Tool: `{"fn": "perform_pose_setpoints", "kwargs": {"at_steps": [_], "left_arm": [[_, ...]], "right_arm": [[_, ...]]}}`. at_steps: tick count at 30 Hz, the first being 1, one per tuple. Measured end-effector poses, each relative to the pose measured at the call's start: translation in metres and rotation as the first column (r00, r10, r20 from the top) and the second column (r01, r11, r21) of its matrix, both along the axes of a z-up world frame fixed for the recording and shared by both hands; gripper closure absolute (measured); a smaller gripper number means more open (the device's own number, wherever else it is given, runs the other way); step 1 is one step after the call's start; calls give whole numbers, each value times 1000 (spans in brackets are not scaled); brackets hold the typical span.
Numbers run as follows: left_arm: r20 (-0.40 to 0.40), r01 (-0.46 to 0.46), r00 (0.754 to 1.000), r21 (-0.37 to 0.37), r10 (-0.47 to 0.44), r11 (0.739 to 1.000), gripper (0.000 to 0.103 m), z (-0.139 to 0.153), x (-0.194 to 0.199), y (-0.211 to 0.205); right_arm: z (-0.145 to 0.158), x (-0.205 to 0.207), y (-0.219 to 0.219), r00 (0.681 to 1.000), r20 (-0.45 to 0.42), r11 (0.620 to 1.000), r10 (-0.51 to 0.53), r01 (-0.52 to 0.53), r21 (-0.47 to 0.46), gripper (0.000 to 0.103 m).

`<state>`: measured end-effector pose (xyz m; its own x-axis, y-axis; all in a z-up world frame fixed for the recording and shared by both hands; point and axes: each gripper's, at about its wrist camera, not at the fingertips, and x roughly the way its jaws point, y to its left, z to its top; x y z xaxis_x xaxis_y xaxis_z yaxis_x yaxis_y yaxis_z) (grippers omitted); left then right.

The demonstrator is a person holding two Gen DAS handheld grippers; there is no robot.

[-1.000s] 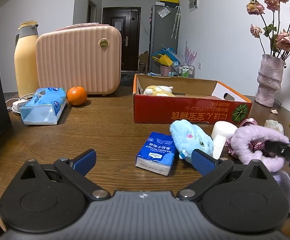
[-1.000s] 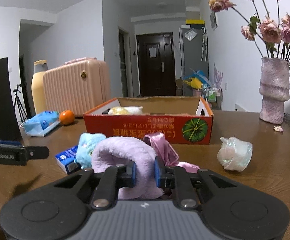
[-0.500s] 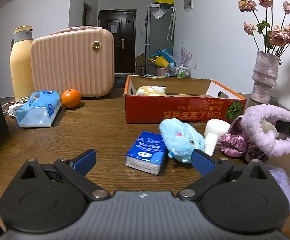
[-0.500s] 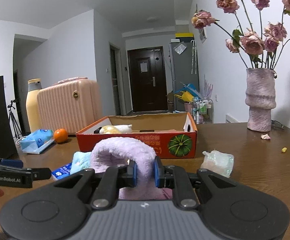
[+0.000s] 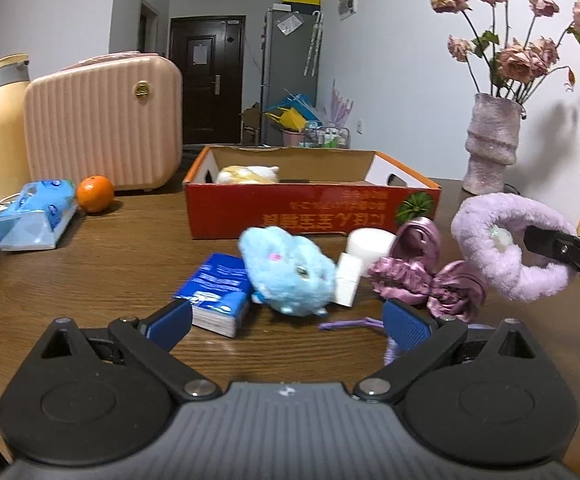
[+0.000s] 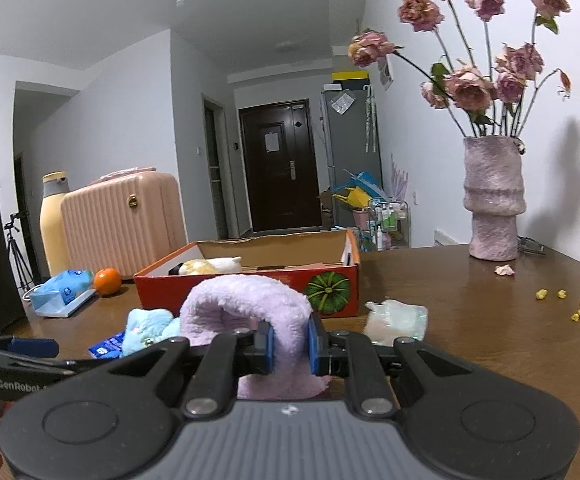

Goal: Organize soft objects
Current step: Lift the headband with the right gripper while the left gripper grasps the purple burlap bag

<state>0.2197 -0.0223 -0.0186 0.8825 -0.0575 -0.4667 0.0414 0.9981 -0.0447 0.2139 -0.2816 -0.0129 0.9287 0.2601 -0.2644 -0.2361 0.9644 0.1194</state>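
- Plainly, the right gripper (image 6: 289,344) is clamped tight on the fluffy lilac band (image 6: 246,312), its blue pads squeezing one limb of the loop while the rest arches up and over to the gripper's left.
- From the left wrist view the same lilac band (image 5: 510,248) hangs clear of the surface (image 5: 90,272), held from the right by the right gripper (image 5: 562,248).
- The relation that matters is band to orange box (image 6: 250,280): the box lies straight ahead of the right gripper and just beyond it, its open top facing up and its long side running across the gripper's line, with a cream plush toy (image 6: 210,266) already inside near the left end.
- My judgement is that the right hand is the one to carry the band forward over the near wall and release it; the free room looks to be toward the box's right half.
- The left gripper (image 5: 286,324) is spread wide and holds nothing.
- Just ahead of it, between its fingers' lines, lies the blue plush toy (image 5: 290,272), leaning on a blue tissue pack (image 5: 218,292) to its left.
- Purple satin scrunchies (image 5: 422,276) sit ahead to the right of the left gripper, near the box's front wall.
- The left hand is the nearer one for the blue plush toy.
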Motion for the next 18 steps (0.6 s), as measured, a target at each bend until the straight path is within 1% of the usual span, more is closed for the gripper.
{"fn": "perform_pose_setpoints", "kwargs": {"at_steps": [18], "left_arm": [[-42, 83, 996, -40, -84, 996, 0, -7, 2, -59]], "right_arm": [[-3, -18, -51, 996, 11, 996, -85, 85, 37, 87]]}}
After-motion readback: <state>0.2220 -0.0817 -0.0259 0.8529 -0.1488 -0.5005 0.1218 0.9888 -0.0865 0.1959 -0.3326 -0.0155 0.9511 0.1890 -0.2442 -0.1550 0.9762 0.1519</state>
